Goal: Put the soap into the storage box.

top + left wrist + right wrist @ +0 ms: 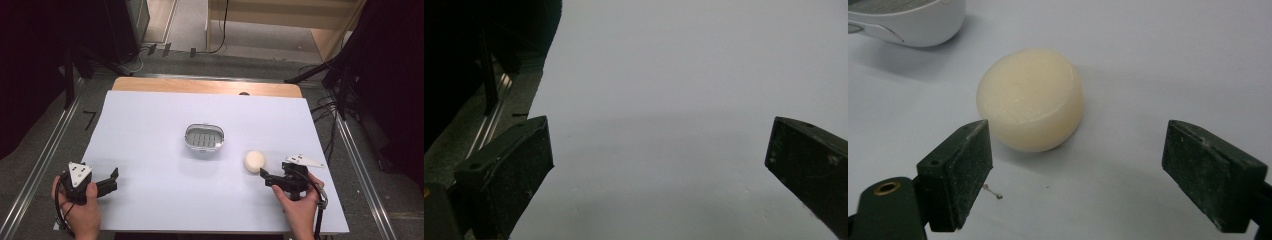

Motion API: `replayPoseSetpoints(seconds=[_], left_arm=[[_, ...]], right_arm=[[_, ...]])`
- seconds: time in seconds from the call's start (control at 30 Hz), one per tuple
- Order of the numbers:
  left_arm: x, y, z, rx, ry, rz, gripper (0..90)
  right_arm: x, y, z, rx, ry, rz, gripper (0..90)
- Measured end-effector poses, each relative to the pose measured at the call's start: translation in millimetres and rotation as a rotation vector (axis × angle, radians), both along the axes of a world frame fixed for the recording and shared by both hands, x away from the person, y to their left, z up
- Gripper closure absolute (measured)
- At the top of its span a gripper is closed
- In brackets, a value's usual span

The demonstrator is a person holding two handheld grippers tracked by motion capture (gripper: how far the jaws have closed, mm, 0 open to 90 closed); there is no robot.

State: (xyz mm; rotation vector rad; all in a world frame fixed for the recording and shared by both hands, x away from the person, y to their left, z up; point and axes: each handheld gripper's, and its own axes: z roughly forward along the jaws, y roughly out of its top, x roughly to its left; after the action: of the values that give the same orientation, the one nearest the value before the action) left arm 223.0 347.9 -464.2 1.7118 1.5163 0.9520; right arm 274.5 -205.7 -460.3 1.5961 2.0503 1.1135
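A white sheet (pixel 150 130) covers a wooden table (pixel 205 86), leaving a strip of bare wood along the far edge. Grey carpet surrounds the table, with metal rails (pixel 42 160) on the floor at either side, black stands and cables at the far corners, and a pale wooden frame (pixel 280 20) beyond. The room's edges are dark.

Near the middle of the sheet sits a small oval soap dish (pixel 204 137) with a slotted insert. To its right and nearer the person lies a round cream bar of soap (pixel 255 161), flat on the sheet, apart from the dish.

The right gripper (pixel 263 174), held in the person's right hand (pixel 300 205), points at the soap from just beside it. Its jaws stand open, wider than the soap, which lies just ahead of the tips, untouched.

The left gripper (pixel 114 176) rests near the sheet's near left corner in the left hand (pixel 82 212), jaws wide open over bare sheet, holding nothing
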Motion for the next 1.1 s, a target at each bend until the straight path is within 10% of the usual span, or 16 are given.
replayPoseSetpoints(seconds=[1.1], left_arm=[[1.1, -1.4, -0.5, 0.009, 0.009, -0.007, 0.0]], right_arm=[[25.7, 56.0, -15.2, -0.114, 0.047, -0.048, 16.4]])
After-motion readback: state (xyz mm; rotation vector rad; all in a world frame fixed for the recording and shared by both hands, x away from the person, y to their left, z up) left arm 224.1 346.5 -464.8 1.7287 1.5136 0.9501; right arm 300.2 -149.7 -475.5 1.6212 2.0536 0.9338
